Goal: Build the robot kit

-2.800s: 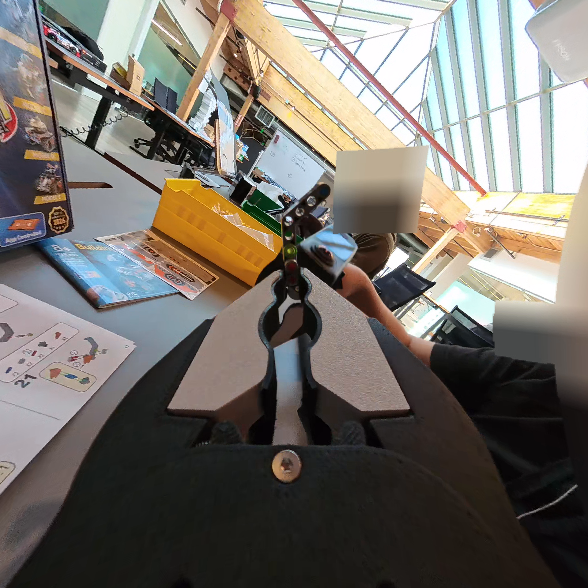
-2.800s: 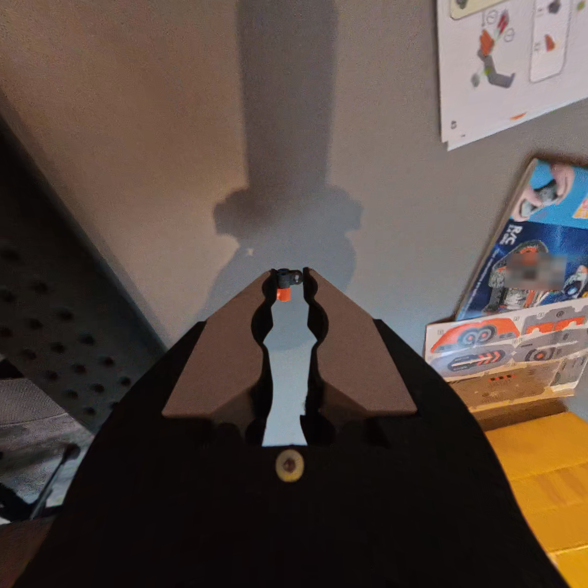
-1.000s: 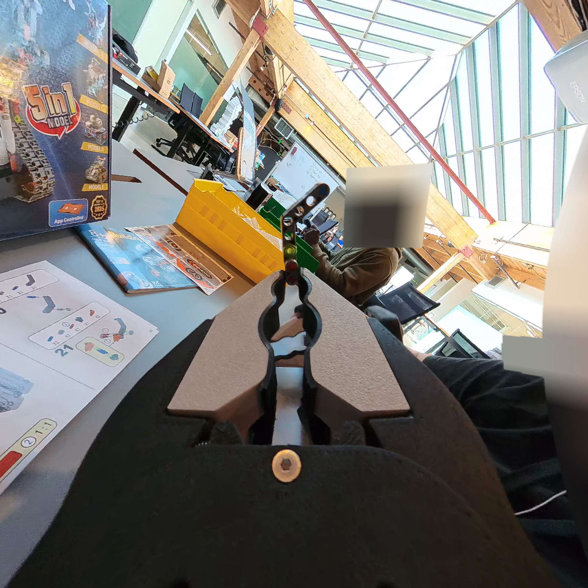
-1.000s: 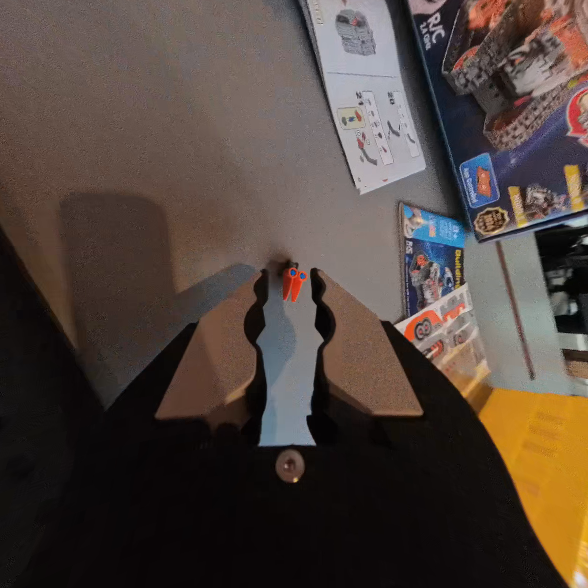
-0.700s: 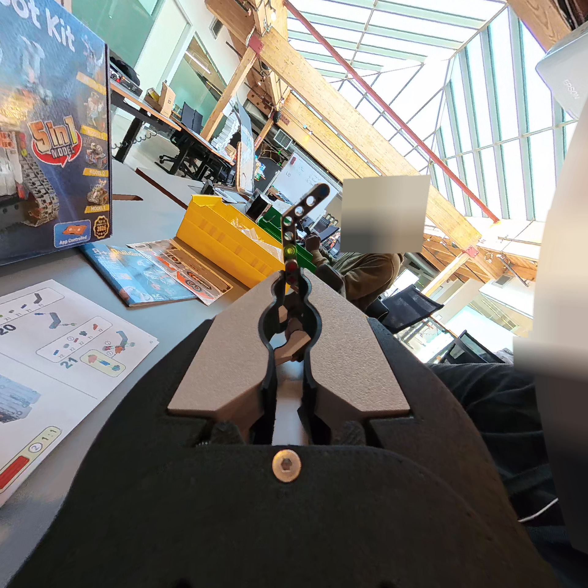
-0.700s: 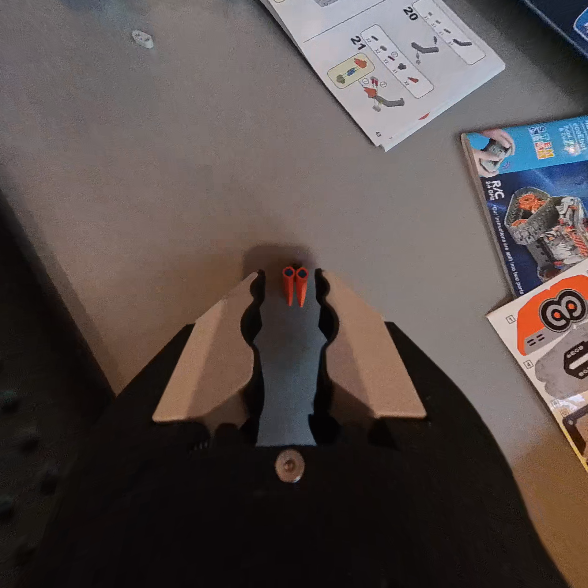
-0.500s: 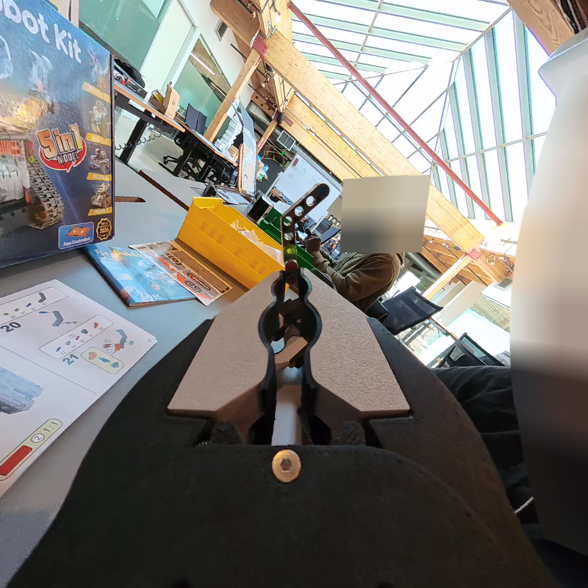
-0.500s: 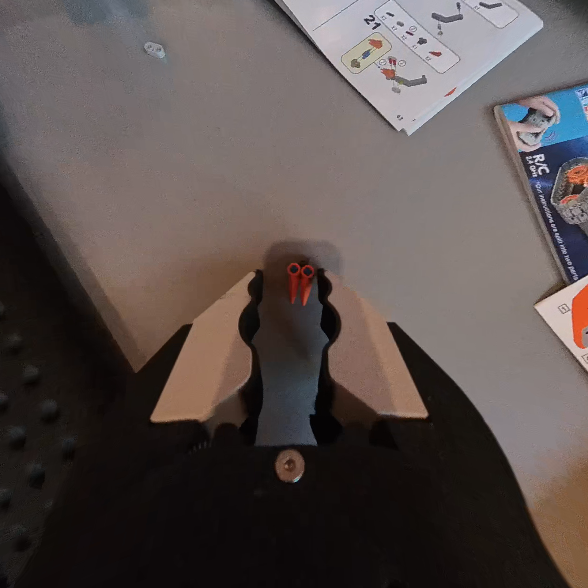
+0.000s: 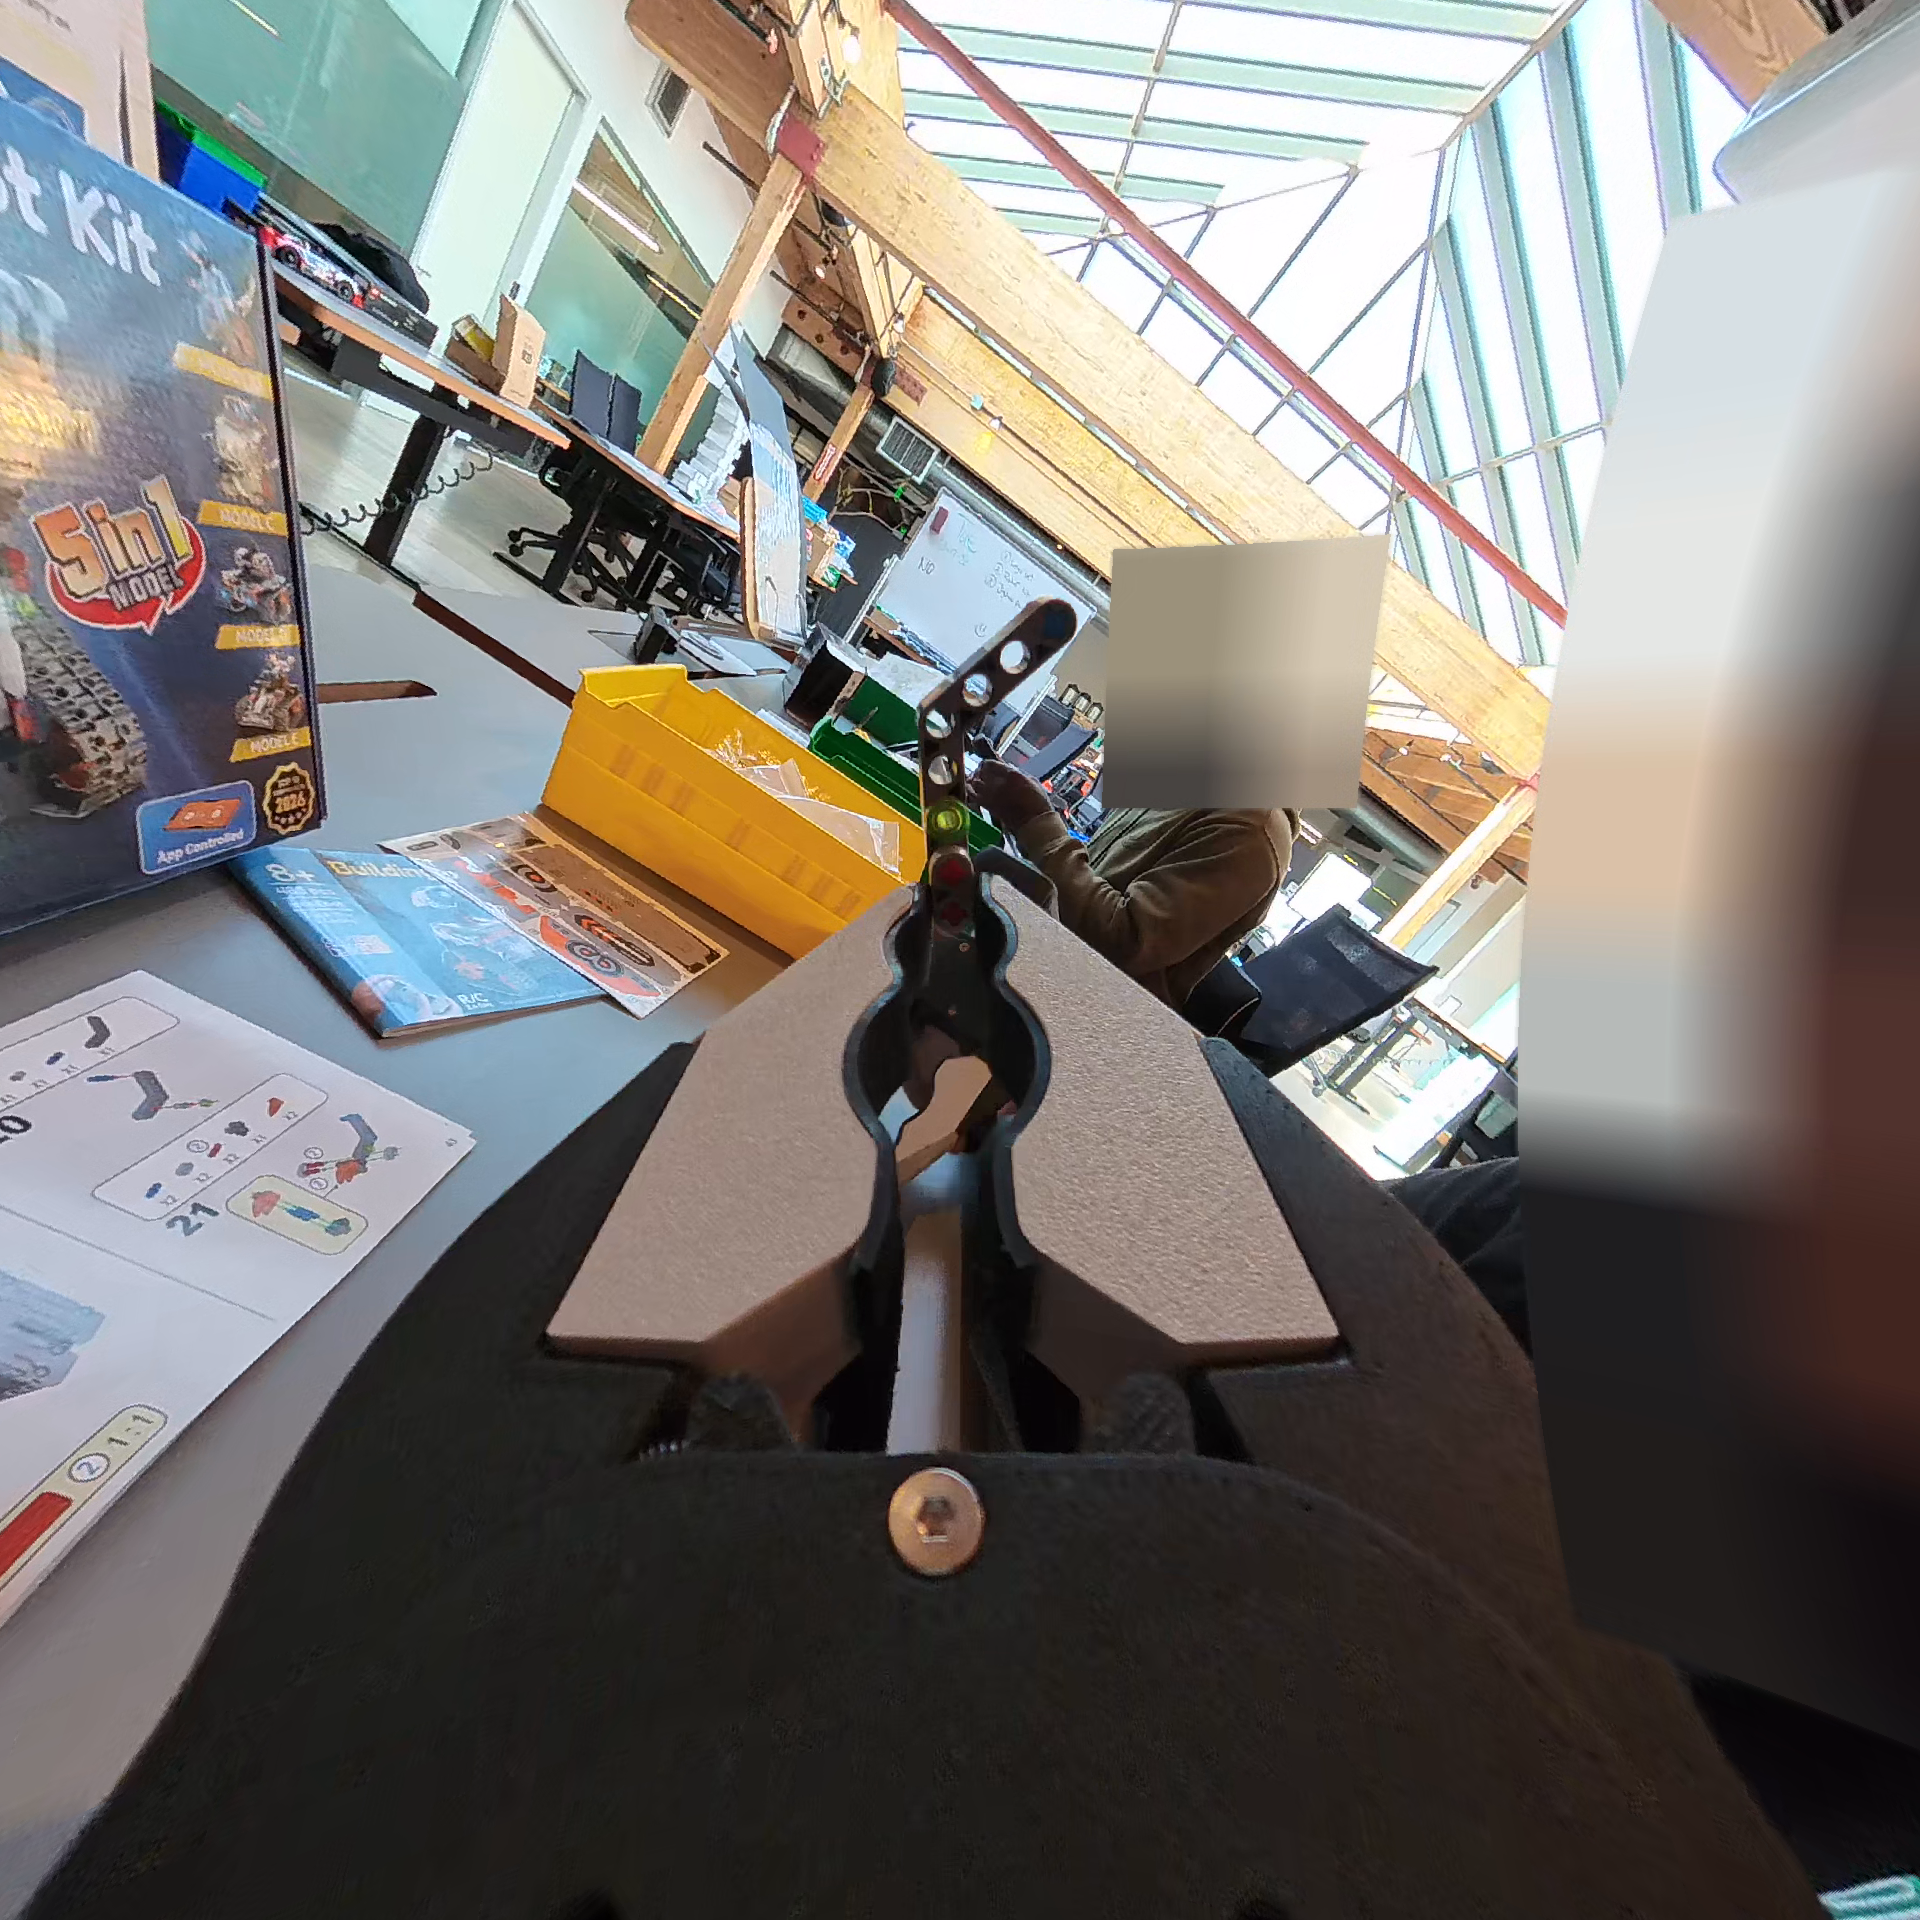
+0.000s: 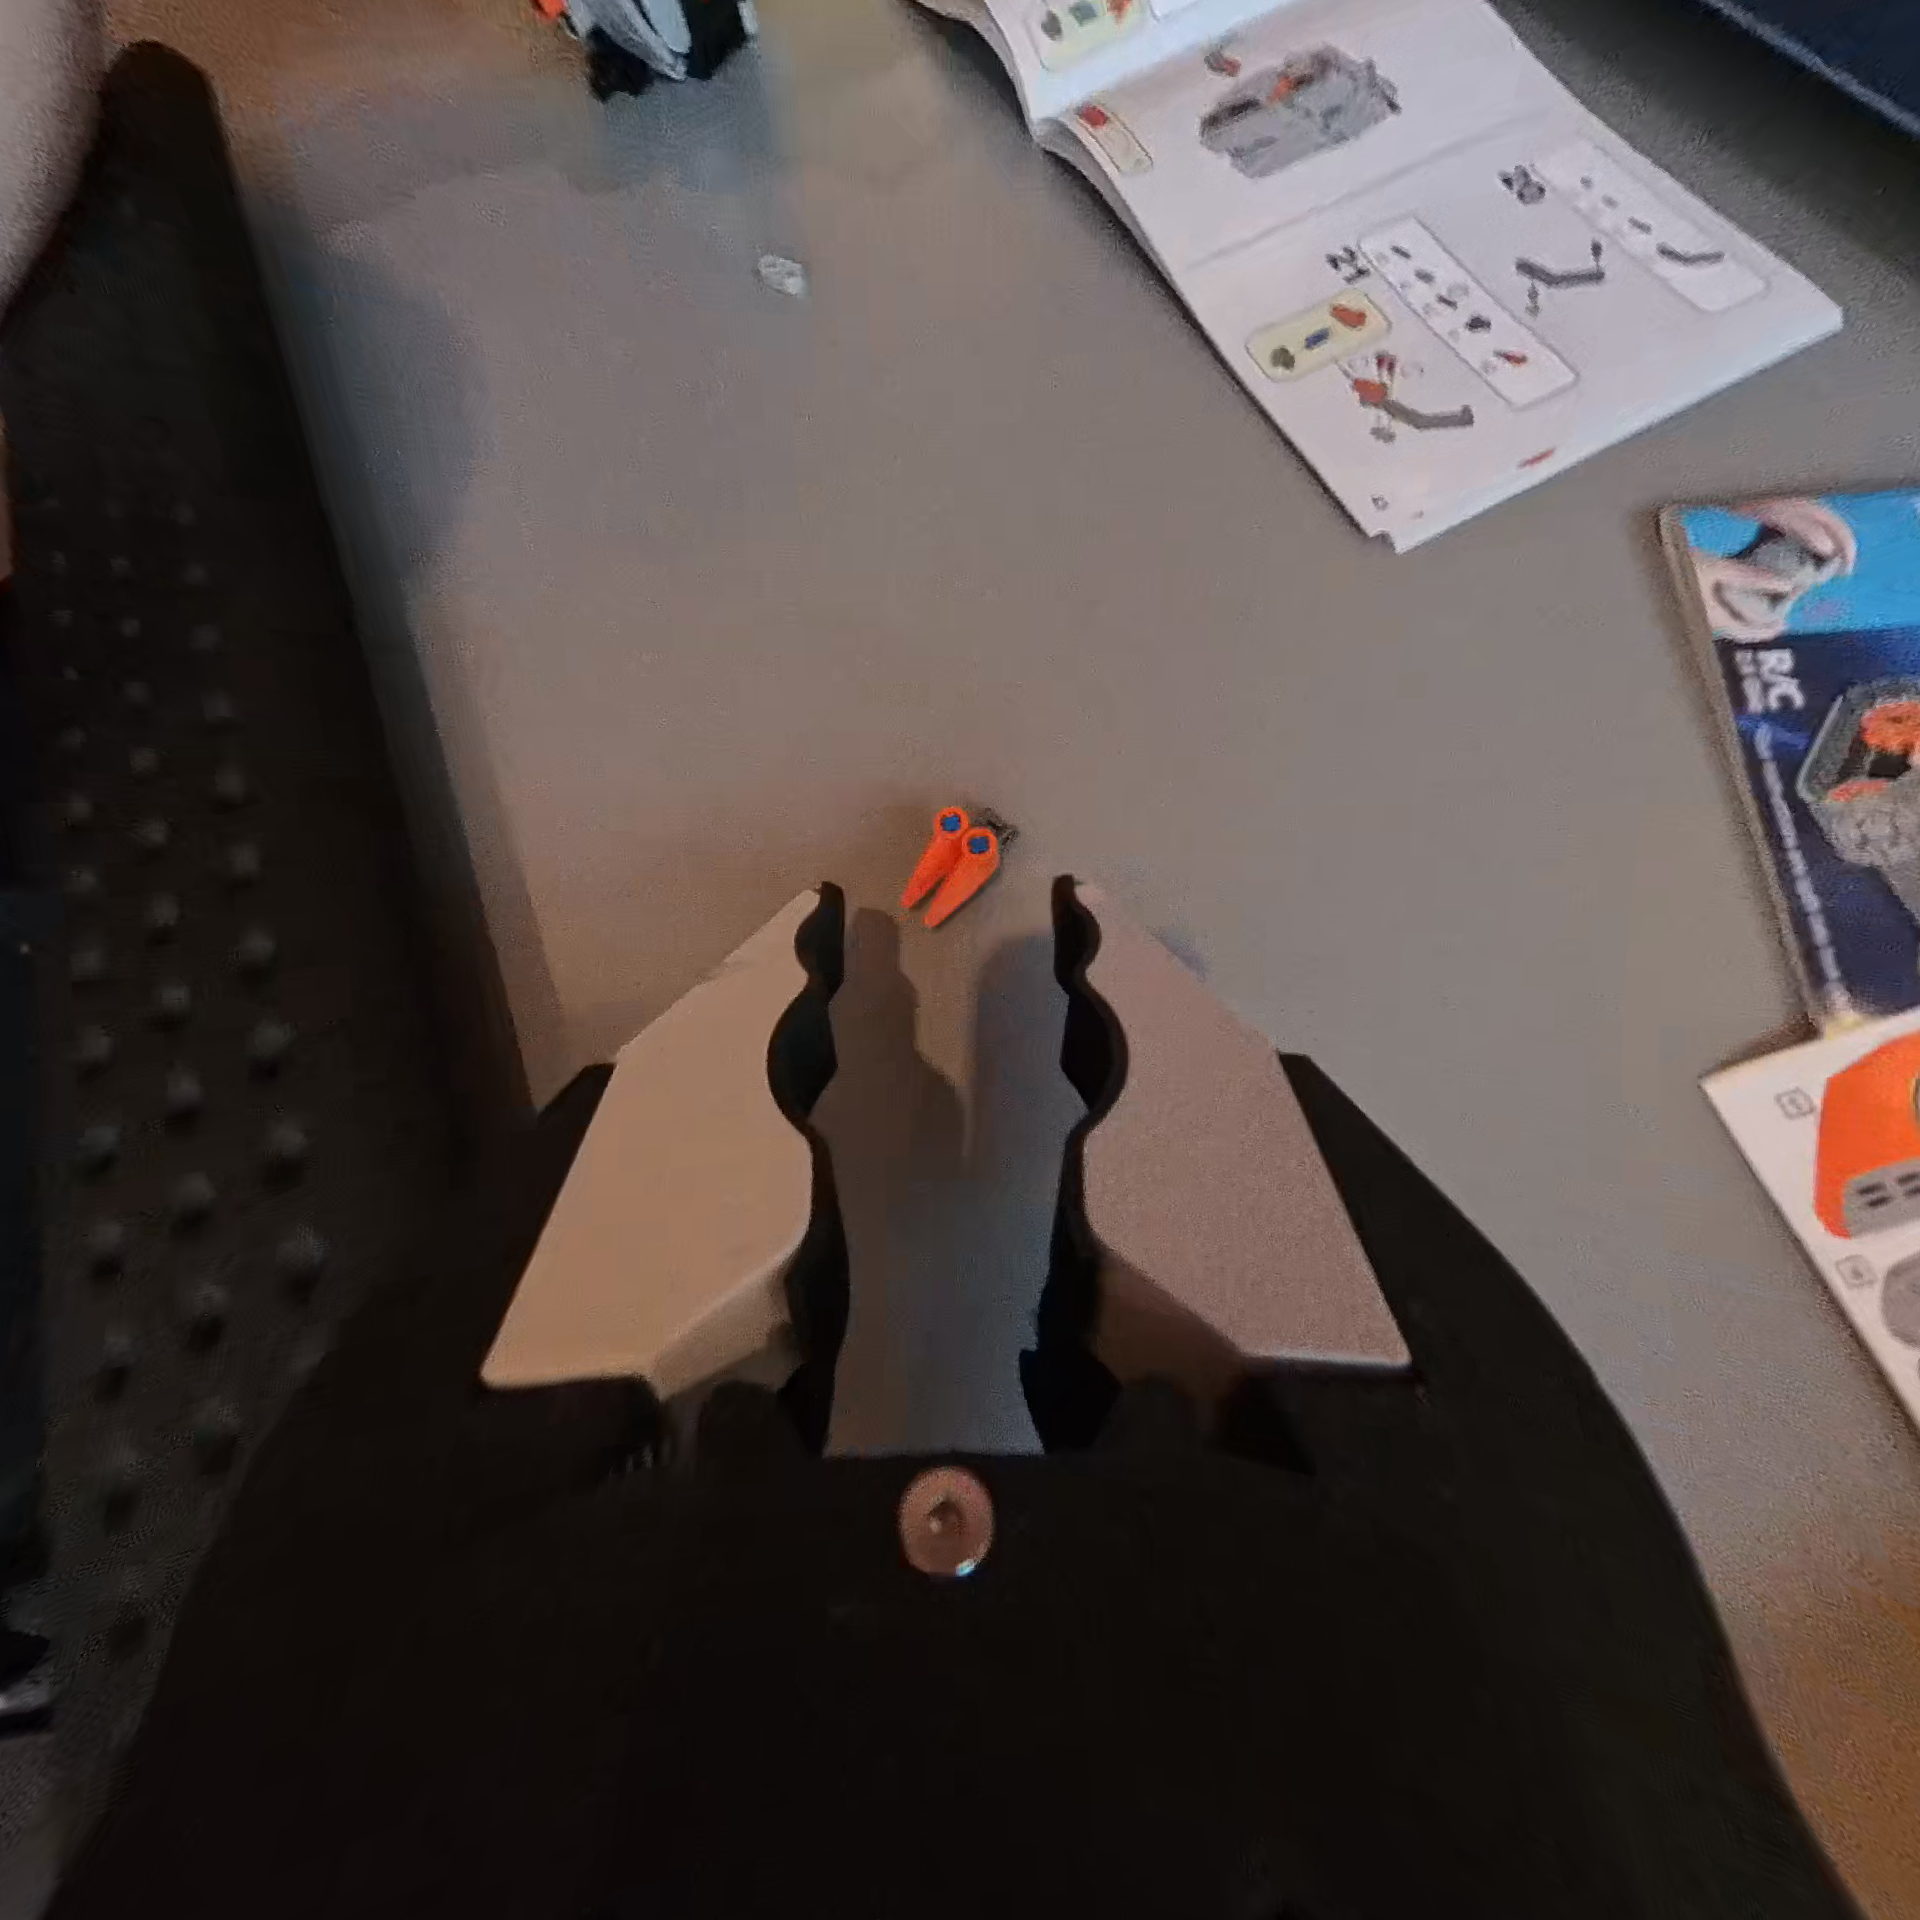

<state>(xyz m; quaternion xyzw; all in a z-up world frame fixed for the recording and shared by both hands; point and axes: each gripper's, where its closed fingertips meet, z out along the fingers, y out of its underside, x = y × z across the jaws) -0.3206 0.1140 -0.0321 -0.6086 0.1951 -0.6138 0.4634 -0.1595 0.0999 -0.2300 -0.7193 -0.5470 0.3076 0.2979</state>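
My left gripper (image 9: pixel 951 899) is shut on a dark bent beam with holes (image 9: pixel 977 707), held up in the air; green and red pins sit in its lower holes. My right gripper (image 10: pixel 940 899) is open and empty, just above the grey table (image 10: pixel 1299 810). A small orange two-pronged piece with blue pin ends (image 10: pixel 951 864) lies on the table just beyond its fingertips, apart from both fingers.
An open instruction booklet (image 10: pixel 1403 239) (image 9: pixel 156 1164), a blue booklet (image 10: pixel 1808 748) (image 9: pixel 416 935) and a sticker sheet (image 10: pixel 1829 1184) lie on the table. A kit box (image 9: pixel 135 540) stands at left. A yellow bin (image 9: pixel 717 790) holds plastic bags. A small clear piece (image 10: pixel 781 275) lies farther off. A seated person (image 9: pixel 1174 894) is behind. My hands' fingertips stand some 25 cm from each other.
My right gripper has opened and let go of the orange piece, which now lies on the table ahead of the fingertips. The left gripper keeps holding the beam almost still.
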